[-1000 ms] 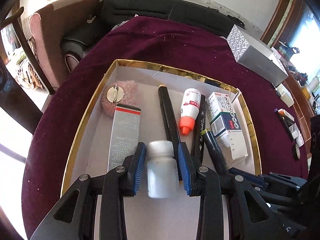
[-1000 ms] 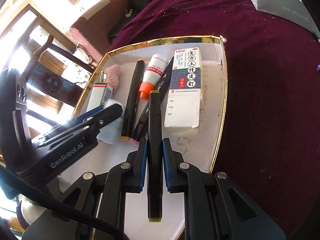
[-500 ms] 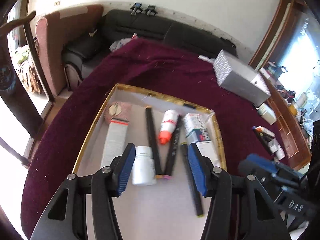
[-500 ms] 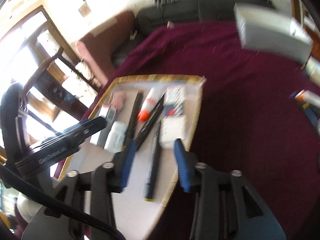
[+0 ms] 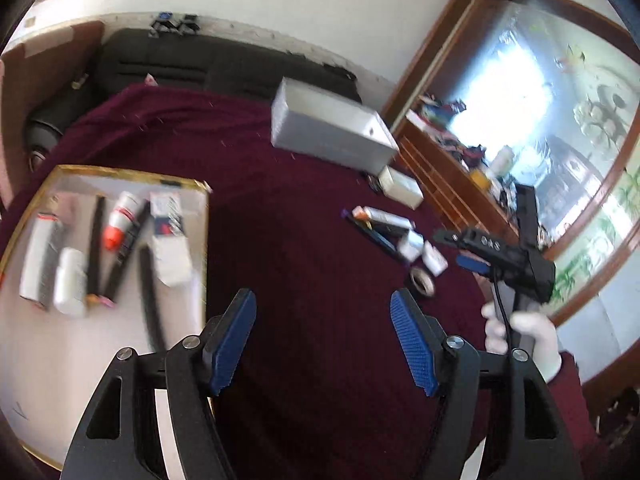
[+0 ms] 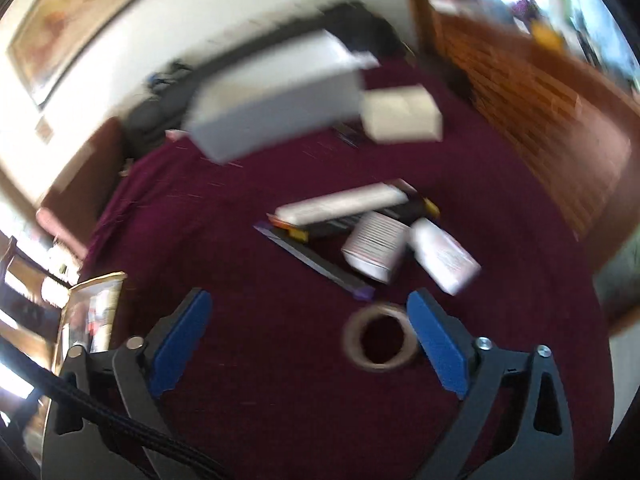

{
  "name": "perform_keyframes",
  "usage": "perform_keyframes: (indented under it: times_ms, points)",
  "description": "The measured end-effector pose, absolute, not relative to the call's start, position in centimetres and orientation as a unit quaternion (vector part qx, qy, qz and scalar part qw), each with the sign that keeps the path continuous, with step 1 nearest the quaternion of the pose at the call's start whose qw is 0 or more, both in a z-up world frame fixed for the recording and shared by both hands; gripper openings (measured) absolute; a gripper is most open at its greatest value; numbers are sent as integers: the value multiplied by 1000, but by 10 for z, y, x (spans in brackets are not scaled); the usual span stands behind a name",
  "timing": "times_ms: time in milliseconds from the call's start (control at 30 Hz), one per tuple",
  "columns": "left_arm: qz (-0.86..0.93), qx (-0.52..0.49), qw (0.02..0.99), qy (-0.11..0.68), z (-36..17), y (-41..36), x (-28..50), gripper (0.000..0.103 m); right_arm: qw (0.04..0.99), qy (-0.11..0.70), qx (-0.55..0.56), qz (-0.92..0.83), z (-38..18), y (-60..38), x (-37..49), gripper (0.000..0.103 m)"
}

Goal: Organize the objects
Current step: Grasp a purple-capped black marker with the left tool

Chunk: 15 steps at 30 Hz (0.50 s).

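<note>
My left hand-held gripper (image 5: 324,344) has black skeletal arms with silver screws and blue ribbed pads (image 5: 414,350). My right hand-held gripper (image 6: 306,344) matches it, with a braided black cable (image 6: 100,420) beside its left arm. My right hand (image 5: 520,336) wears a white glove and a maroon sleeve (image 5: 576,412).

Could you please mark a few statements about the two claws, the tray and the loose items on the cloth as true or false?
1. The left claw is open and holds nothing. True.
2. The right claw is clamped on a black pen. False: it is open and holds nothing.
3. The tape roll lies inside the gold-rimmed tray. False: it lies on the maroon cloth, outside the tray.
4. A white bottle lies in the tray. True.
</note>
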State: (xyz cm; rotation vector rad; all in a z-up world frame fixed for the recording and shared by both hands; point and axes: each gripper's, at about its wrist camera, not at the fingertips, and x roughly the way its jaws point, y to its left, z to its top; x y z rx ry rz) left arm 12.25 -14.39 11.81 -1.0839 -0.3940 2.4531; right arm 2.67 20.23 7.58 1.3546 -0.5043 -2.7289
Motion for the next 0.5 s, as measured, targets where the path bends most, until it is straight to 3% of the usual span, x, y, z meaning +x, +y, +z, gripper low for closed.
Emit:
perform_keyframes:
  times_ms: [167,300,400,500]
  points:
    - [873,-422,210,-129,95,-128,118,64,95,-223,453,-858,52,220,26,95]
    - [869,-429,208,-131,91,-123,120,64,135,-226,440,-858,54,203,10,95]
    - [870,-427,207,-132,91,-124,124,64,166,-207,451,-852,54,182,-20,95]
    - [871,-427,204,-134,90,-125,127,64,136,-149,480,-854,39,159,-63,94]
